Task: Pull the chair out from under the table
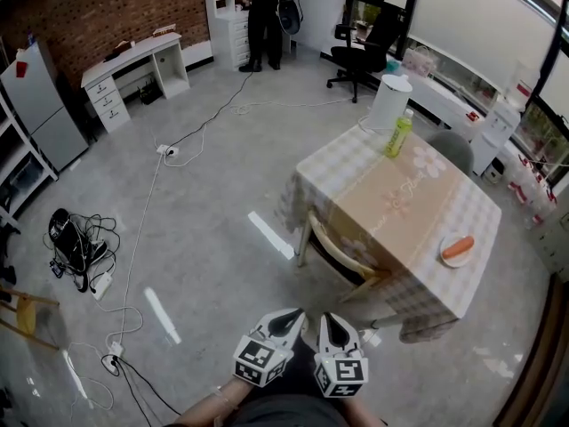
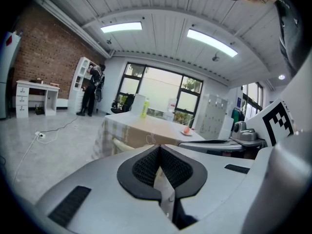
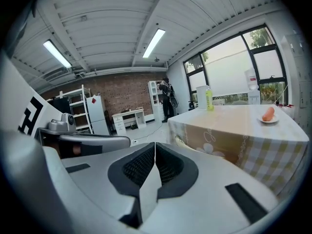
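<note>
The table is covered by a checked cloth. The chair is tucked under its near edge, with only the curved backrest and a leg exposed; the seat is probably hidden by the cloth. No pull is made yet. The left gripper and right gripper are held side by side, apart from the chair, jaws fully closed on nothing. Approach, grasp and pull are left.

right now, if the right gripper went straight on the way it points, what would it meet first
Probably the curved back of the pale wooden chair tucked under the checked-cloth table, though depth is unclear.
</note>
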A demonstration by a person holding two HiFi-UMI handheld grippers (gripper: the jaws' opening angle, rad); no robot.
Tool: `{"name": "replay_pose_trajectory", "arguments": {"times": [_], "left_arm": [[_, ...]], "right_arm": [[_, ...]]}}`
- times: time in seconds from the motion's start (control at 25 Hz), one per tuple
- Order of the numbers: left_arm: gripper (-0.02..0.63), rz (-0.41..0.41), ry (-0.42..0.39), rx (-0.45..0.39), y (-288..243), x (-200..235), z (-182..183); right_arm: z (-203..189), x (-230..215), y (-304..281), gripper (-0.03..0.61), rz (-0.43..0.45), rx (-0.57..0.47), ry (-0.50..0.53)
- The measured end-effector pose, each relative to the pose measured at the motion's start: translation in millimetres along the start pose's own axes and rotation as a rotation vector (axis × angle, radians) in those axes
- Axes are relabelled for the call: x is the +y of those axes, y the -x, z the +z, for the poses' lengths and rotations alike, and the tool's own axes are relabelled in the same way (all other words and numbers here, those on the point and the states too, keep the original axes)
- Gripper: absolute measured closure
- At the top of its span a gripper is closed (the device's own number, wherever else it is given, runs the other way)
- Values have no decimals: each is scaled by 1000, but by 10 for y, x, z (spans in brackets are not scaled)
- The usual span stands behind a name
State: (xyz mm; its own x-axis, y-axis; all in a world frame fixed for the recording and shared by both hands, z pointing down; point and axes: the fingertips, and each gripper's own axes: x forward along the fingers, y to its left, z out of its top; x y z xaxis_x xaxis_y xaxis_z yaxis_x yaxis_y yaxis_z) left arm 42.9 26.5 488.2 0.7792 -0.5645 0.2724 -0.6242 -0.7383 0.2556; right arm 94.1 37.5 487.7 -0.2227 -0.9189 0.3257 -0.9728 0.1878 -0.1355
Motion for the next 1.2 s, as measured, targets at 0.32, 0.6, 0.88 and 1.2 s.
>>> {"name": "replay_pose_trajectory", "arguments": {"times": [0.32, 0.6, 0.88, 1.2], "left_arm": [[604, -11, 18, 5, -396, 209, 136], [604, -27, 1, 13, -678, 340, 329], [604, -32, -18, 20, -966, 562, 508], [604, -46, -25, 25, -1296, 853, 713]], "right_arm": [[152, -266, -369, 566, -10, 10, 8], [352, -501, -665, 566, -24, 0, -4], [548, -719, -1031, 566, -30, -15, -16], [724, -872, -1486, 566, -22, -20, -23]]}}
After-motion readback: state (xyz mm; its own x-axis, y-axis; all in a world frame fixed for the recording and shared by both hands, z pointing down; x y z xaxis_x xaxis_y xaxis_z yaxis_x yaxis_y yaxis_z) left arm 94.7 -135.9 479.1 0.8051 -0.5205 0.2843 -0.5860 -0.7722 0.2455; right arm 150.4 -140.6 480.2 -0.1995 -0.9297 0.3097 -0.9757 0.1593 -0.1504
